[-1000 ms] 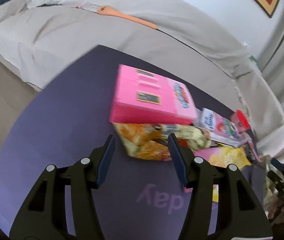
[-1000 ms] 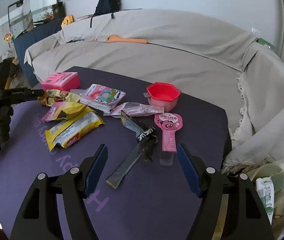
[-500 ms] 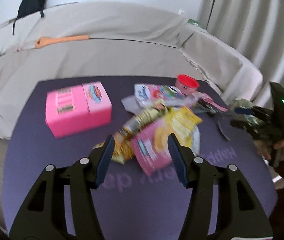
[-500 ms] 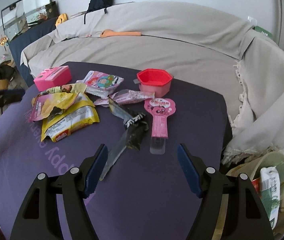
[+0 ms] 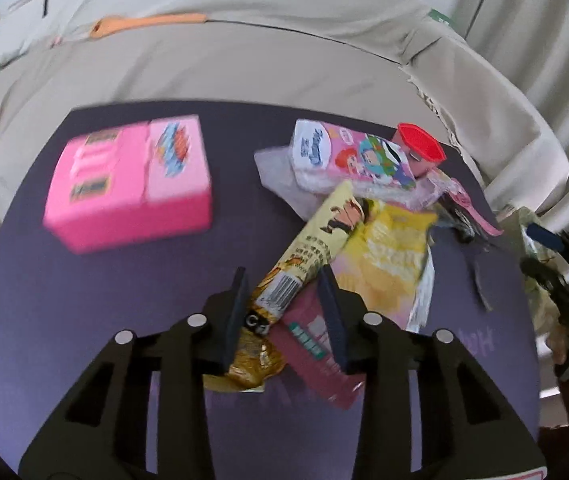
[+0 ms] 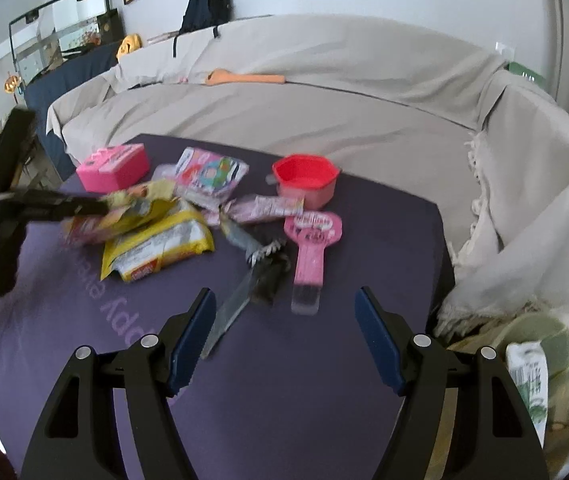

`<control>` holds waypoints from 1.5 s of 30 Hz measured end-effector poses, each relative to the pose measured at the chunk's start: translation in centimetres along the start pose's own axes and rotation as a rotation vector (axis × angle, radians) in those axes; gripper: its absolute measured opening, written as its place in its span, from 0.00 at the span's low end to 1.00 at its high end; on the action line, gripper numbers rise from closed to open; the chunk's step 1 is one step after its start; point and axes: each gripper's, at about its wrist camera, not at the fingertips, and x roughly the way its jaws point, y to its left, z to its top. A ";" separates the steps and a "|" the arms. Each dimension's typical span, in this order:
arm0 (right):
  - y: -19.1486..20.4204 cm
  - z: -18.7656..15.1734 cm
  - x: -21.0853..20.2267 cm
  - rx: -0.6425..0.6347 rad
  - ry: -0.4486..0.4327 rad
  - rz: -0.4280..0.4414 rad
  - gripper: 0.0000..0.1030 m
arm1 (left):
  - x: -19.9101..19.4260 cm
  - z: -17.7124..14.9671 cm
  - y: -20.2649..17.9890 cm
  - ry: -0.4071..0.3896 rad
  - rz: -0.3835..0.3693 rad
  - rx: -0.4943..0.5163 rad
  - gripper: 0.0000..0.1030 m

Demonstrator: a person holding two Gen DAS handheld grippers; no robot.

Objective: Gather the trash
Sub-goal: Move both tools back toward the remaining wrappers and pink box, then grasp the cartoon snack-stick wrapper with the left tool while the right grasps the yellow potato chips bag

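Observation:
My left gripper [image 5: 284,304] has its jaws around the near end of a long yellow snack wrapper [image 5: 316,244], narrowed but with a gap on the right side. In the right wrist view the left gripper [image 6: 84,206] reaches into the wrapper pile [image 6: 140,208]. A yellow bag [image 5: 388,264] and a pink wrapper [image 5: 316,344] lie beside and under it. My right gripper [image 6: 284,336] is open and empty above the purple table [image 6: 304,400], near a grey foil strip [image 6: 232,304] and a pink tag [image 6: 310,248].
A pink box [image 5: 132,180], a tissue pack [image 5: 348,156] and a red cup [image 6: 304,180] stand on the table. A sheet-covered sofa [image 6: 324,92] curves behind. A green trash bag [image 6: 536,360] hangs off the table's right edge.
My left gripper has swung from the pink box to the wrapper pile, moved in low and narrowed its jaws around the long yellow wrapper. The right gripper has barely moved.

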 end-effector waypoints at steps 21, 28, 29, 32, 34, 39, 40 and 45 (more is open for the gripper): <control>-2.9 3.5 9.4 0.190 0.140 0.000 0.66 | -0.1 -1.7 -1.0 0.009 0.059 -0.036 0.36; -1.4 2.9 6.5 0.101 0.049 -0.050 0.66 | 0.0 -2.0 -1.3 0.006 0.061 -0.025 0.36; -0.9 2.9 5.9 0.089 0.030 -0.049 0.66 | 0.0 -2.0 -1.1 0.004 0.059 -0.031 0.36; 1.6 3.4 4.6 0.064 -0.001 -0.008 0.66 | -0.4 -2.1 -0.6 -0.009 0.064 -0.049 0.36; 3.8 3.8 4.2 0.037 -0.007 0.043 0.66 | -1.1 -2.4 0.2 -0.025 0.070 -0.067 0.37; 10.5 4.9 5.5 -0.046 0.024 0.176 0.64 | -3.1 -3.5 2.6 -0.053 0.068 -0.122 0.41; 11.5 5.1 6.1 -0.049 0.037 0.192 0.63 | -3.6 -3.8 3.1 -0.061 0.072 -0.133 0.41; 13.8 4.9 9.9 -0.045 0.129 0.188 0.57 | -5.2 -5.0 4.8 -0.075 0.059 -0.163 0.41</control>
